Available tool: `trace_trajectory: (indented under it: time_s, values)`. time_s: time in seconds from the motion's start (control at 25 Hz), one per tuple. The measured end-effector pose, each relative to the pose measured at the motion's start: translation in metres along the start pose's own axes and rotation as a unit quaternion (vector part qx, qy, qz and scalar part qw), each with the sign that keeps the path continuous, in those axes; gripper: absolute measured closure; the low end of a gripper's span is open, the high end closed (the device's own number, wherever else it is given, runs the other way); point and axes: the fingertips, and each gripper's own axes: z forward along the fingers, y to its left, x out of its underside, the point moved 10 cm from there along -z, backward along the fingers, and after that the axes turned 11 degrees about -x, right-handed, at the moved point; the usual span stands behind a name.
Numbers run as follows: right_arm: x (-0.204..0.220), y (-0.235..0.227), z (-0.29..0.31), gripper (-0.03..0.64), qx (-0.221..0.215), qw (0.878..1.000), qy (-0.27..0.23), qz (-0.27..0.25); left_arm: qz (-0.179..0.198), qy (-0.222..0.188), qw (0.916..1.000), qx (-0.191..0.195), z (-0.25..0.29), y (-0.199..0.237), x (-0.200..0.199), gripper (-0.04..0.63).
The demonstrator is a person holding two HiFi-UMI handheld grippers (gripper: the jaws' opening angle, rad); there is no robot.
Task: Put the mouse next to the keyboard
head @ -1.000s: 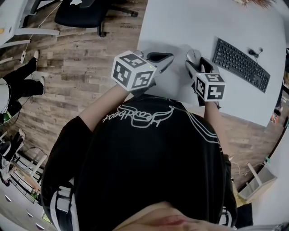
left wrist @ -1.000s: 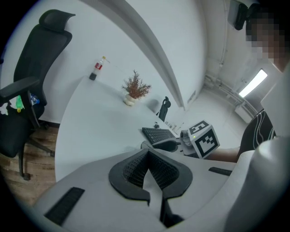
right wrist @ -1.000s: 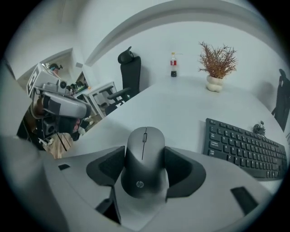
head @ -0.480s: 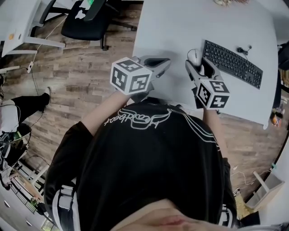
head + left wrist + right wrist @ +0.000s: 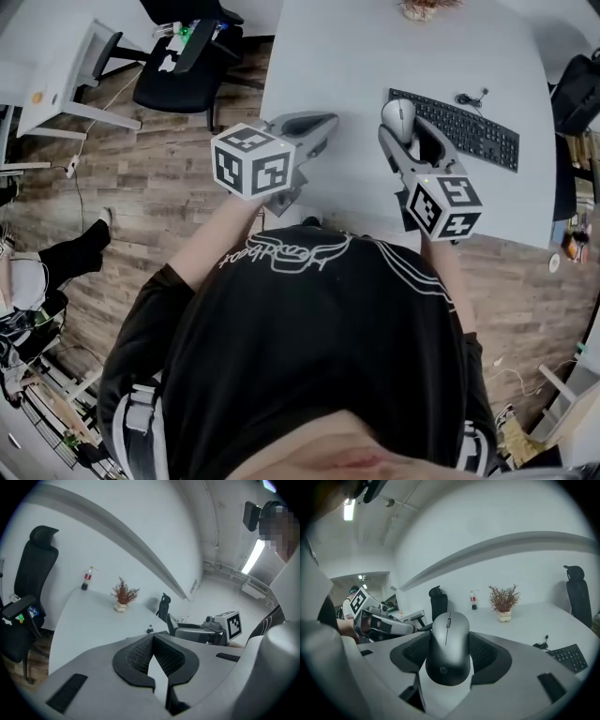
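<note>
**Mouse gripped in right tool, beside left end of keyboard**

- Mouse [image 5: 450, 646]: grey, wheel side facing away from the right gripper camera. It sits between the two dark ribbed pads of the right tool [image 5: 405, 131], one pad pressed to each flank.
- Head view: mouse is just off the left end of the keyboard [image 5: 455, 131], near it, with a narrow gap. Cannot tell whether its underside touches the tabletop [image 5: 356, 56].
- Keyboard: black, lies at a slant towards the tabletop's right edge. A small dark cabled item is just beyond its far side.
- Left tool [image 5: 319, 124]: over the tabletop's near left corner, well apart from the mouse. Left gripper view shows the pad tips meeting and nothing between them.
- Far edge of tabletop: a small dried plant in a pale pot [image 5: 503, 603], and a bottle [image 5: 474, 600] left of it.
- Floor: wood planks, with a black office chair [image 5: 183, 47] beyond the tabletop's left edge.
</note>
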Motion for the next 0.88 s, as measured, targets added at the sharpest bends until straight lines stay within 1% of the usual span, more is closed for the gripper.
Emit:
trace_trajectory:
  time_s: [0.12, 0.24, 0.36, 0.48, 0.6, 0.68, 0.88]
  values:
    - [-0.005, -0.003, -0.026, 0.357, -0.010, 1.000, -0.015, 0.010, 0.020, -0.010, 0.9997, 0.007, 0.005, -0.030, -0.007, 0.588]
    - [-0.003, -0.010, -0.062, 0.359, -0.030, 0.998, -0.034, 0.038, 0.042, -0.011, 0.9990, 0.012, 0.015, -0.068, -0.006, 0.588]
    - [-0.003, -0.015, -0.082, 0.359, -0.028, 0.998, -0.039, 0.035, 0.049, -0.008, 0.9987, 0.010, 0.023, -0.083, -0.007, 0.588]
    - [-0.002, -0.017, -0.097, 0.359, -0.033, 0.997, -0.046, 0.044, 0.053, -0.009, 0.9984, 0.018, 0.029, -0.096, -0.008, 0.588]
    - [0.001, -0.020, -0.107, 0.359, -0.020, 0.998, -0.045, 0.039, 0.060, -0.008, 0.9977, 0.029, 0.038, -0.105, -0.009, 0.588]
    - [0.006, -0.027, -0.124, 0.359, -0.008, 0.998, -0.048, 0.040, 0.065, -0.004, 0.9972, 0.038, 0.048, -0.119, -0.007, 0.588]
    - [0.026, -0.049, -0.204, 0.359, 0.039, 0.997, -0.055, 0.030, 0.086, 0.002, 0.9939, 0.069, 0.086, -0.191, 0.004, 0.588]
